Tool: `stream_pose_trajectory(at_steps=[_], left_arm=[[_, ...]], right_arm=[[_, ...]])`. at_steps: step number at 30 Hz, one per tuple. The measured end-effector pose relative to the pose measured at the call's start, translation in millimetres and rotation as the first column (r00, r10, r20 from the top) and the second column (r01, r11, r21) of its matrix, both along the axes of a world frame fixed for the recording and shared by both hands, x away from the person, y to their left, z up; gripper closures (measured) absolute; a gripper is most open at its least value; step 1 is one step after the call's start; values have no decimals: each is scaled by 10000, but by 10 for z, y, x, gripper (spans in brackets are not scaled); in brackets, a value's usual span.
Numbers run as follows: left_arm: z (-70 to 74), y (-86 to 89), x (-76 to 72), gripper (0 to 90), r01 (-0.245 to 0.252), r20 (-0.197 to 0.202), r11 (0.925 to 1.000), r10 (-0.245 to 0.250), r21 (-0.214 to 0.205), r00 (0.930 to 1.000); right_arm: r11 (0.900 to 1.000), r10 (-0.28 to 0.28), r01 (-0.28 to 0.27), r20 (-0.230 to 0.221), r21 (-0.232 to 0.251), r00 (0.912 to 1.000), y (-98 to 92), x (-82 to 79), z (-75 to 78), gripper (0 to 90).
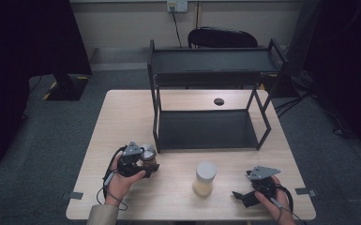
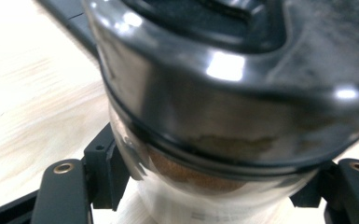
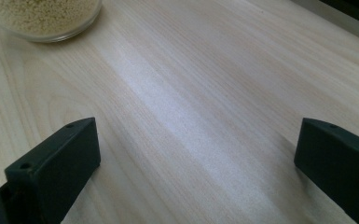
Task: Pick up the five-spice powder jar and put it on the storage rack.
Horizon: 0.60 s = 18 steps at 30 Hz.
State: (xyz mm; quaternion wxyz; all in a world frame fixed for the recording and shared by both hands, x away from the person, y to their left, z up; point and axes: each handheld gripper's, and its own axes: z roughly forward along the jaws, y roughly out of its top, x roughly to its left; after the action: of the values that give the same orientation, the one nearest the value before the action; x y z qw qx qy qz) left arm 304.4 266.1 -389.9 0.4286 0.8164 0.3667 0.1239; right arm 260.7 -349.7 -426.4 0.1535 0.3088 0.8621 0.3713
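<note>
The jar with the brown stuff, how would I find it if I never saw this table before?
Start at the black shelf rack on the wooden table, then look toward its front left leg. There the left hand-held gripper is shut on the jar, which has a shiny grey lid and brown filling. The other jar stands free mid-table, holding pale yellow grains.
</note>
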Motion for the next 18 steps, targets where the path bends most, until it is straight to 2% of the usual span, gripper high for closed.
stream_pose_trajectory(at_steps=[4,14,16,18], left_arm=[[60,-104,56,293,331,-7,9994,-331,104,9995],[126,-278,145,293,683,75,9976,-684,96,9976],[150,-322,180,294,776,59,9970,-776,-13,9970],[183,-365,201,294,911,120,9958,-912,85,9958]], right_arm=[[10000,0,0,1,0,10000,0,0,0,0],[10000,-2,2,3,0,10000,0,-1,-1,0],[10000,-2,2,1,1,10000,0,-1,0,0],[10000,-7,7,2,1,10000,1,-1,-1,0]])
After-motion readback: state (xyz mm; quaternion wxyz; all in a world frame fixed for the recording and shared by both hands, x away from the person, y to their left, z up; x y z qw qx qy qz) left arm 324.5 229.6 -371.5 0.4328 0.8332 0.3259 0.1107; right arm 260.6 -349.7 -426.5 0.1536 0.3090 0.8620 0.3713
